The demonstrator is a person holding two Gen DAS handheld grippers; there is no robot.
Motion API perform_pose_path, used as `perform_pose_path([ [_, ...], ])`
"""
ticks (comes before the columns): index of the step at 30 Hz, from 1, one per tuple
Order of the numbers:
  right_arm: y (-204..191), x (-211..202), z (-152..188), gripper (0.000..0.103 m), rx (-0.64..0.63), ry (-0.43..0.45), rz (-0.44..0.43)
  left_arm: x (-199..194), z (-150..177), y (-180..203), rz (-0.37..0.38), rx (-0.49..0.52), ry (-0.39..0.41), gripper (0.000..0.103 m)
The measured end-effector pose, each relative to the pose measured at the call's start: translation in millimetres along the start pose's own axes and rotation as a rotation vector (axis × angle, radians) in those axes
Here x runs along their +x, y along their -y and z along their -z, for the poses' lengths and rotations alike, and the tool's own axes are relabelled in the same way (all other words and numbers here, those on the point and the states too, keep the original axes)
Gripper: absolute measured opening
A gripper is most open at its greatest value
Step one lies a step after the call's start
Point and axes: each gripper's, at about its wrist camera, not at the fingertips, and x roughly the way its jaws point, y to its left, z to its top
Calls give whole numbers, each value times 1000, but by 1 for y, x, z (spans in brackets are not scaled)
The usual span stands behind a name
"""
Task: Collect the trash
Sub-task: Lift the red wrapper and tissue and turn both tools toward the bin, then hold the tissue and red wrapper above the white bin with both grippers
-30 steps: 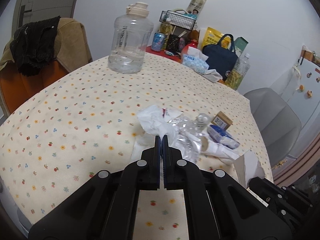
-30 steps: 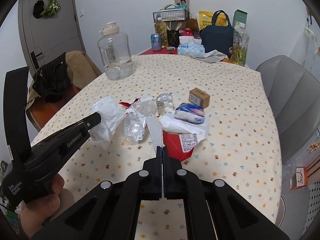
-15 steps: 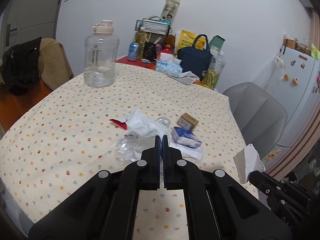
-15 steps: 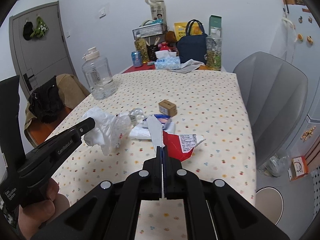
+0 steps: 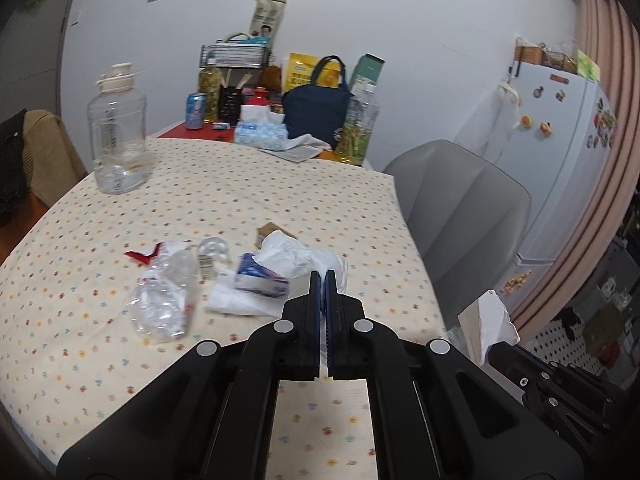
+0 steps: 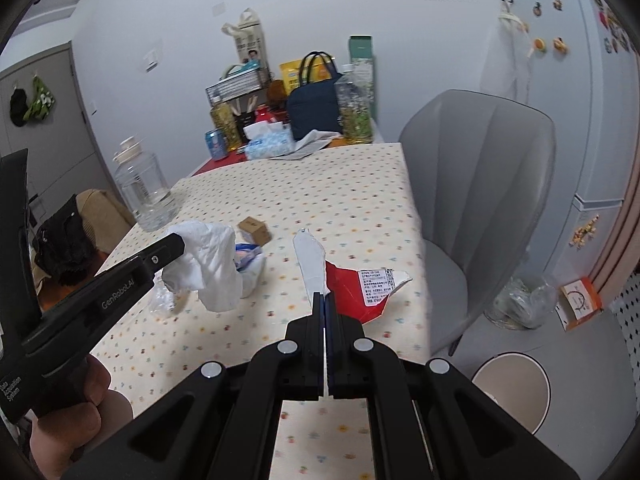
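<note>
Dotted tablecloth (image 6: 360,208) carries the remaining trash: 1 crushed clear plastic bottle (image 5: 166,296), 1 small brown cardboard box (image 6: 255,229), 1 blue-printed packet (image 5: 260,278). 1 crumpled white tissue (image 6: 208,264) is pinched by the left gripper (image 5: 324,274); 1 torn red-and-white wrapper (image 6: 360,286) by the right gripper (image 6: 324,296), above the near edge. Thin edge grips may slip before the round white bin (image 6: 516,388), near right.

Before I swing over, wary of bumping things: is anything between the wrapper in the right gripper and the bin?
Nothing visible sits between the wrapper and the bin, down to the right on the floor; the grey chair stands close beside that path.
</note>
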Motion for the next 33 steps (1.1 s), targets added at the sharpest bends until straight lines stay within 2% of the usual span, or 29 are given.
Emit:
perform_pose_path([
  [17,116,-15,11,2,195,34,126,44,11,118,111,168,-80,3],
  [33,238,-24,38,2,396,26,243,92,49,241,221,334,-203,3],
])
